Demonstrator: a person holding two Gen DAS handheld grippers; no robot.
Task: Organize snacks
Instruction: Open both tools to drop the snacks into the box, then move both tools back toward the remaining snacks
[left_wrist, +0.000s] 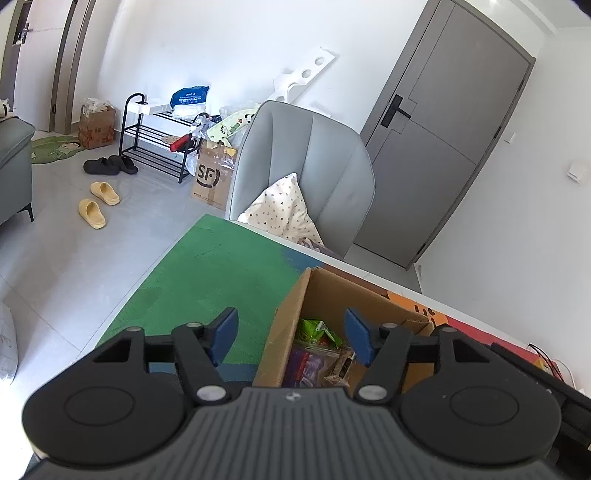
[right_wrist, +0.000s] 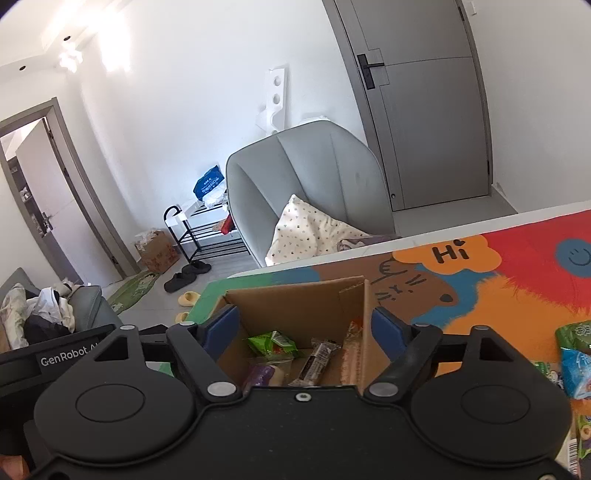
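The open cardboard box (right_wrist: 295, 310) of mixed snack packets (right_wrist: 273, 343) sits below both wide, empty grippers, left gripper (left_wrist: 291, 334) and right gripper (right_wrist: 304, 330).

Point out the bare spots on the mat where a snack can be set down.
Free: the green stretch of the mat left of the cardboard box, out to the table edge, and the cat-and-"Hi" patch right of the box. Crowded: the box's inside, already holding packets, and the near right corner with the loose snack packets.
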